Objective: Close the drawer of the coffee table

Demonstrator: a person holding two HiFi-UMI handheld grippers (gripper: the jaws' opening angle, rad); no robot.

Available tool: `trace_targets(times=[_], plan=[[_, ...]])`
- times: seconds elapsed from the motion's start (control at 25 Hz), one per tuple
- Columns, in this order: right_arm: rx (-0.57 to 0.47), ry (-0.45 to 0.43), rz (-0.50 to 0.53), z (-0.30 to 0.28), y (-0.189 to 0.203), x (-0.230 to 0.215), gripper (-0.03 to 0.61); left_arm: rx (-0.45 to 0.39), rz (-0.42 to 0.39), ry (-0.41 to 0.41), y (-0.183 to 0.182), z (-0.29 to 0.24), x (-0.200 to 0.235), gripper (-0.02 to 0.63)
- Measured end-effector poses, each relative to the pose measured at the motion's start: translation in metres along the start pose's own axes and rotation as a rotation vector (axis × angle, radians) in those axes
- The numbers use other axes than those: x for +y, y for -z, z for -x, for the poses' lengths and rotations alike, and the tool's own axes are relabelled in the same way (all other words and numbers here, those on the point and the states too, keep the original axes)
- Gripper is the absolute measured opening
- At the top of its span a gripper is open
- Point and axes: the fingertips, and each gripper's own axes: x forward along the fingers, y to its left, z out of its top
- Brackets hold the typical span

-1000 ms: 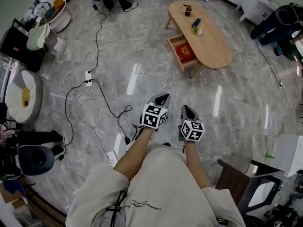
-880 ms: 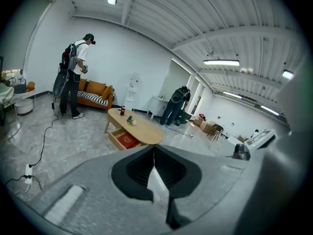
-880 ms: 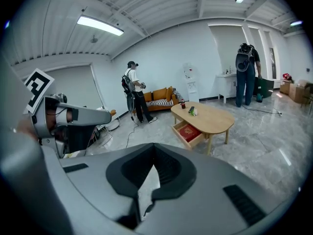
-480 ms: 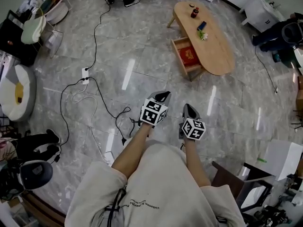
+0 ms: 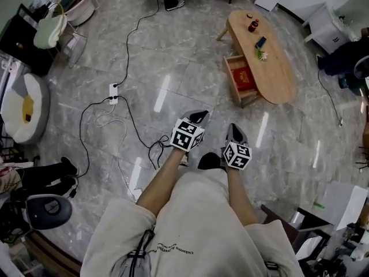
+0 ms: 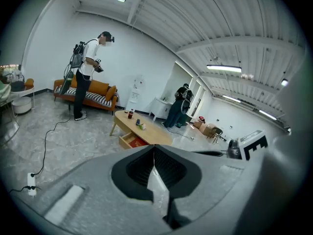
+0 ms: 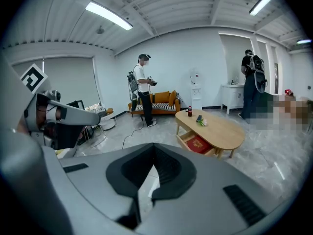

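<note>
The oval wooden coffee table point(image 5: 271, 62) stands on the grey floor at the upper right of the head view. Its drawer point(image 5: 239, 81) is pulled out toward the left, with a red thing point(image 5: 244, 77) lying inside. My left gripper point(image 5: 199, 118) and right gripper point(image 5: 232, 129) are held side by side in front of my body, well short of the table, both shut and empty. The left gripper view has its shut jaws point(image 6: 154, 147) below the table point(image 6: 146, 130) and drawer point(image 6: 129, 141). The right gripper view shows the table point(image 7: 217, 126) and the open drawer point(image 7: 196, 144) beyond its jaws point(image 7: 153, 147).
A power strip point(image 5: 113, 91) and black cables point(image 5: 138, 134) lie on the floor left of my grippers. A dark bottle point(image 5: 252, 24) and small items sit on the table. A person point(image 7: 143, 89) stands before an orange sofa point(image 7: 161, 102); another person point(image 7: 253, 80) stands by a white cabinet.
The view has advanced across the floor: the table and drawer sit more to the right and slightly lower in the head view. Both grippers stay shut, side by side.
</note>
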Motion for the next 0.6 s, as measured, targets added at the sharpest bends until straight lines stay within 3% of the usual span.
trace_targets(times=[0.4, 0.6], plan=[[0.003, 0.007, 0.009, -0.048, -0.012, 0.009, 0.015, -0.023, 0.028, -0.017, -0.006, 0.001, 0.044, 0.009], [-0.006, -0.023, -0.017, -0.084, -0.032, 0.012, 0.015, -0.069, 0.077, -0.071, -0.031, -0.007, 0.081, 0.011]])
